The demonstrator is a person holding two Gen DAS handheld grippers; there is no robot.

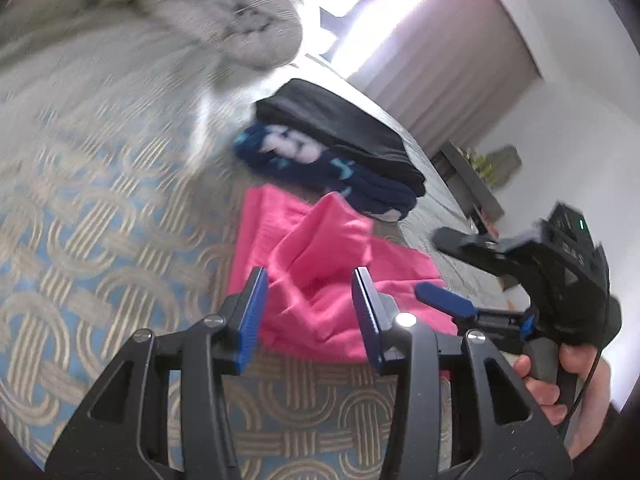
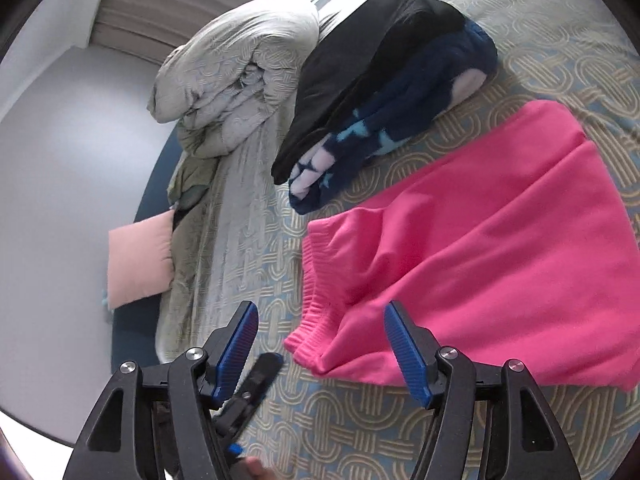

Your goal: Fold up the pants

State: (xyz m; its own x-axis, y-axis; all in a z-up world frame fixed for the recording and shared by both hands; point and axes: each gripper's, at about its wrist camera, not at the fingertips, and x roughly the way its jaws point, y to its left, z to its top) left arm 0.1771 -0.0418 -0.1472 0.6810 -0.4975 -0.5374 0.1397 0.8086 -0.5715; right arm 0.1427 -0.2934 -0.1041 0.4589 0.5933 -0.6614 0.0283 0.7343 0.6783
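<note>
- Left gripper (image 1: pixel 310 314): jaws apart, nothing between them; held just above the near edge of the pink pants (image 1: pixel 320 264).
- Right gripper (image 2: pixel 320 350): jaws apart, empty, over the ribbed cuffs of the pants (image 2: pixel 472 264).
- Pants lie on the bed (image 2: pixel 360 420), patterned cover; flat in right view, one part bunched up in left view.
- Beyond pants, touching or just beside: navy fleece (image 2: pixel 400 120) w/ a black garment (image 2: pixel 360 64) on top.
- Grey duvet (image 2: pixel 236 68) rolled up farther back; pink pillow (image 2: pixel 140 256) at bed edge.
</note>
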